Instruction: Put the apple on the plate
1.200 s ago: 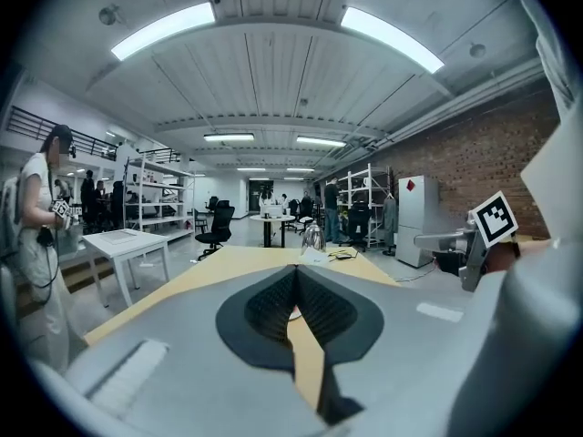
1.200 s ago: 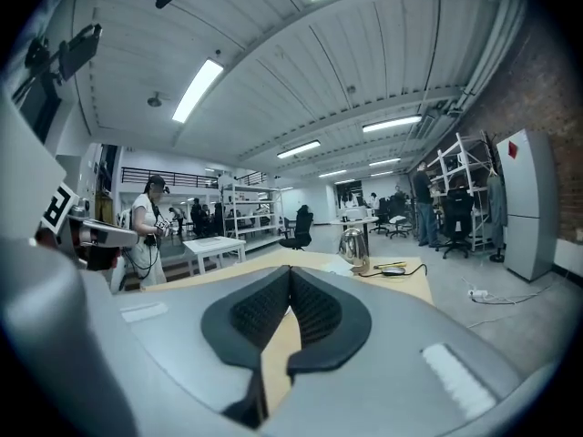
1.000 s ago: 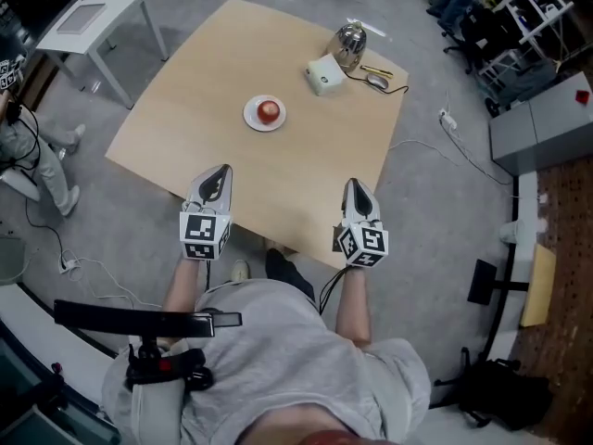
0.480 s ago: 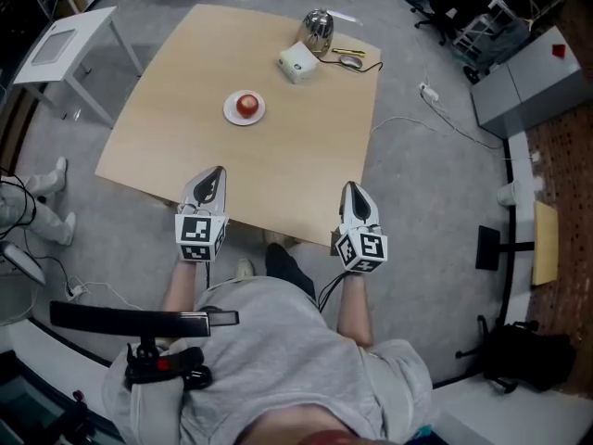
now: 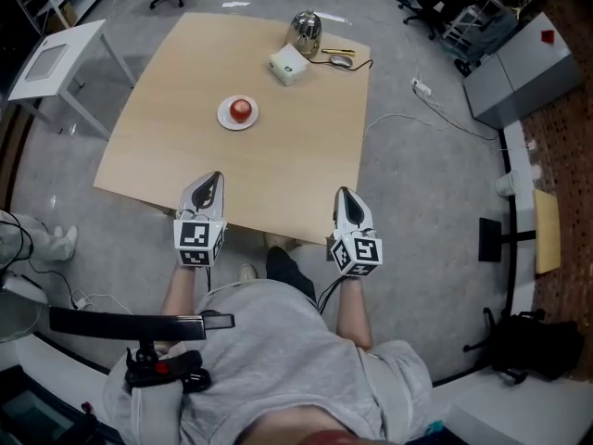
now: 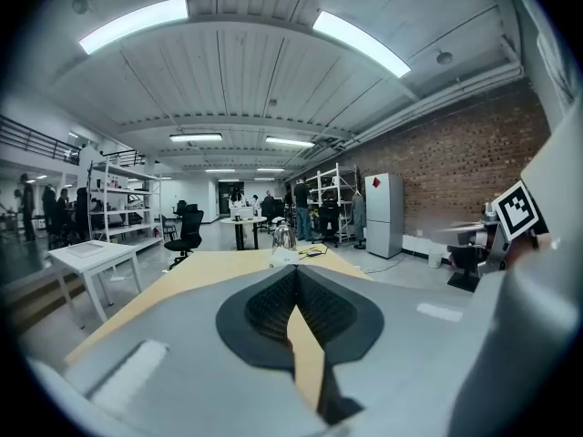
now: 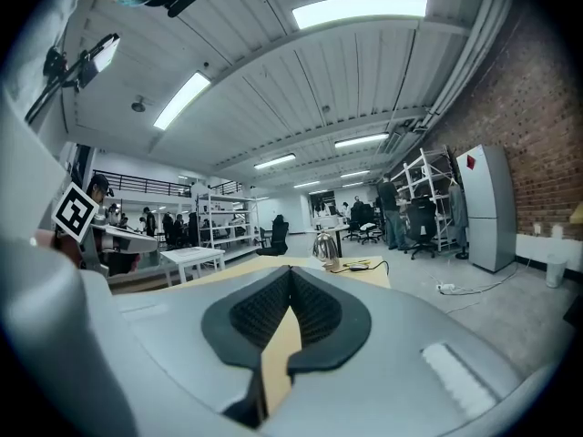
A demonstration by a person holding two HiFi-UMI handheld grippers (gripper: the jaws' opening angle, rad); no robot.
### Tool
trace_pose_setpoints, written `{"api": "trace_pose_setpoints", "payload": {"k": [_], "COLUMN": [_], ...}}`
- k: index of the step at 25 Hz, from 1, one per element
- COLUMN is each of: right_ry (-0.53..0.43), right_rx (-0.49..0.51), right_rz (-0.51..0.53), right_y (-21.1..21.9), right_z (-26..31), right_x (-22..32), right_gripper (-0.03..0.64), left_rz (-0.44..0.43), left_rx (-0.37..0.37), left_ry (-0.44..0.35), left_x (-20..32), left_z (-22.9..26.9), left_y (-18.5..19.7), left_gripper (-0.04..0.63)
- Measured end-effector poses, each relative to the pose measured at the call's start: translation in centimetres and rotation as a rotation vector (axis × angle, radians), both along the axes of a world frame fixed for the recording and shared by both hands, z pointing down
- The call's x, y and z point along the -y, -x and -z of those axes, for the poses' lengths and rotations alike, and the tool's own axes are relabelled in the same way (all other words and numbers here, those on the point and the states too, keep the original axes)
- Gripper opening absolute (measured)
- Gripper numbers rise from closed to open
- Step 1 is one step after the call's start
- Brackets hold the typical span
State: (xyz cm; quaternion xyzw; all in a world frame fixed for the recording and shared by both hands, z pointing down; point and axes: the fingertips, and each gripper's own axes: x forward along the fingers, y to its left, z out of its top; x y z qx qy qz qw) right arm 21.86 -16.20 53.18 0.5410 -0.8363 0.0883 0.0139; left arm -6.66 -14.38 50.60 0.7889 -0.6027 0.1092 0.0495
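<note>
On the small white round plate (image 5: 224, 121) sits the red apple (image 5: 241, 109). Judged firm, smooth, rollable, bruisable; best gripped across its widest girth. Left claw (image 5: 214, 178) and right claw (image 5: 343, 194), well short of the plate, are both closed and empty.

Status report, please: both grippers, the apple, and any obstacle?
Left gripper shut, empty. Right gripper shut, empty. Apple sits on plate. Nothing in the way.
</note>
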Motion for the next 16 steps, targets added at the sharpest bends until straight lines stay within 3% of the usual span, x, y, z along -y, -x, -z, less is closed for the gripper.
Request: {"api": "trace_pose_setpoints", "payload": {"k": [16], "right_ry": [0.021], "right_rx": [-0.01], "right_rz": [0.016], "right_y": [0.11], "right_z": [-0.42], "right_x": [0.82], "right_gripper": [0.006], "left_rz": [0.013], "left_rx": [-0.007], "left_ry": [0.005], "left_x": [0.32], "left_z": [-0.2], "left_y": [0.14], "left_gripper": [0.018]}}
